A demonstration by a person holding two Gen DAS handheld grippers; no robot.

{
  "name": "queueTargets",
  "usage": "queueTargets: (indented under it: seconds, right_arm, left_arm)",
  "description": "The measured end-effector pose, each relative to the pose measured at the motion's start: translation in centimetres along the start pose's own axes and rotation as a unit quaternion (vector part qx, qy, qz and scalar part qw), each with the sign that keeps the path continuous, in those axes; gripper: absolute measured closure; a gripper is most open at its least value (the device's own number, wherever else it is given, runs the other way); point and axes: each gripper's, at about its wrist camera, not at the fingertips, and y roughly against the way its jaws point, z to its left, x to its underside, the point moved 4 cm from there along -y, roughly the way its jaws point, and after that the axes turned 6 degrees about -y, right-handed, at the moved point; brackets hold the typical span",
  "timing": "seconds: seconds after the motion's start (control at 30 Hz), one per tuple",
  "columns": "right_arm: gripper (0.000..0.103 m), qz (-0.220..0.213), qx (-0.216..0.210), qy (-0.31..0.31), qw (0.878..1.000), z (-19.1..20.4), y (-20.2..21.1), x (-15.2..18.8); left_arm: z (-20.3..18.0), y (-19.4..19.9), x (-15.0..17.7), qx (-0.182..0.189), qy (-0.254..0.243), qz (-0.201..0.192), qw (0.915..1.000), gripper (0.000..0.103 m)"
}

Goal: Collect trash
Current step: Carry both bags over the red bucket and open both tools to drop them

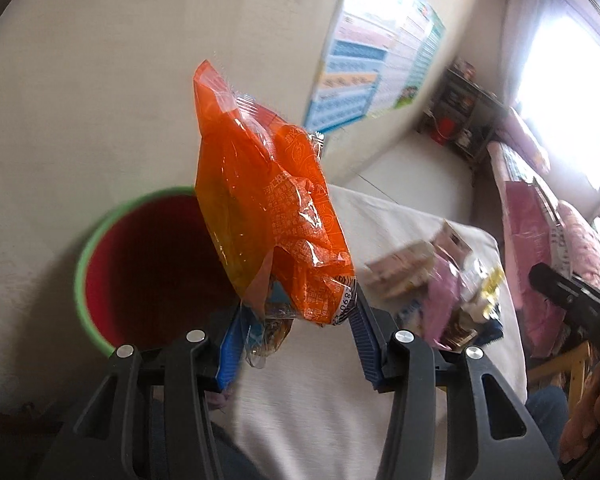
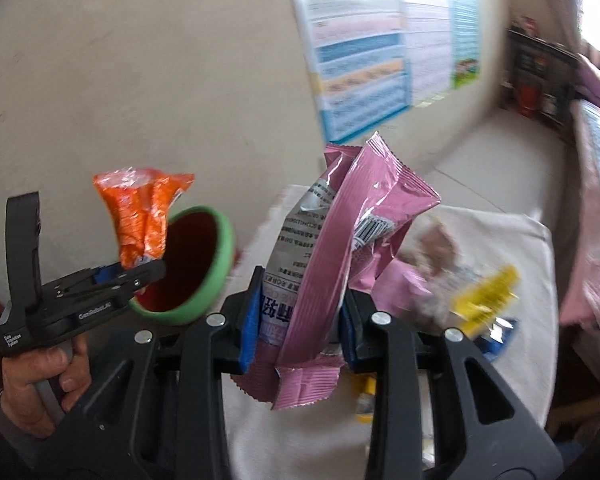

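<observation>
My left gripper (image 1: 296, 332) is shut on an orange snack wrapper (image 1: 268, 208), held upright in the air beside a green-rimmed bin with a red inside (image 1: 148, 264). The right wrist view shows that gripper (image 2: 128, 272), the orange wrapper (image 2: 140, 216) and the bin (image 2: 204, 264) at left. My right gripper (image 2: 300, 328) is shut on a pink foil wrapper (image 2: 340, 240), held above the white-covered table (image 2: 500, 232). More wrappers lie in a pile on the table (image 1: 440, 280), also in the right wrist view (image 2: 460, 292).
A beige wall with a blue poster (image 2: 360, 60) stands behind the bin. A bed with pink covers (image 1: 540, 220) lies to the right. A dark shelf (image 1: 460, 120) stands in the far corner. The right gripper's body (image 1: 572, 300) shows at the right edge.
</observation>
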Motion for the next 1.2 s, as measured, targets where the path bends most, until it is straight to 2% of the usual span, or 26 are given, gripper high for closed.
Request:
queueTargets:
  seconds: [0.27,0.37,0.5,0.6,0.87,1.07,1.13,1.2]
  right_arm:
    - [0.071,0.028,-0.083,0.065,0.994,8.7,-4.6,-1.3]
    - [0.071,0.043,-0.099,0.083,0.991,11.0,-6.3,-1.5]
    - [0.071,0.067,-0.112,0.101,0.986,13.2,-9.1,-1.2]
    - [0.071,0.085,-0.114,0.113,0.983,14.2,-11.4,-0.6]
    - [0.071,0.113,-0.125,0.123,0.978,16.8,-15.8,-0.1]
    - [0.07,0.138,-0.118,0.135,0.974,17.4,-18.3,1.6]
    - [0.067,0.145,-0.118,0.137,0.973,17.5,-18.9,2.2]
    - [0.055,0.149,-0.111,0.14,0.973,17.6,-19.3,2.6]
  left_arm:
    - [7.6,2.0,-0.7,-0.021,0.045,-0.009,0.9987,0.057]
    - [10.1,2.5,-0.6,-0.026,0.057,-0.01,0.998,0.057]
    - [12.8,2.9,-0.2,-0.004,0.081,-0.015,0.9966,0.057]
    - [14.6,2.9,-0.1,0.009,0.092,-0.015,0.9956,0.057]
    - [16.1,1.0,-0.4,0.039,0.1,0.007,0.9942,0.057]
    - [17.3,-0.4,-1.0,0.058,0.125,0.007,0.9904,0.056]
    - [17.3,-0.8,-1.0,0.072,0.13,0.011,0.9888,0.051]
    - [17.9,-0.8,-0.4,0.067,0.136,0.014,0.9884,0.043]
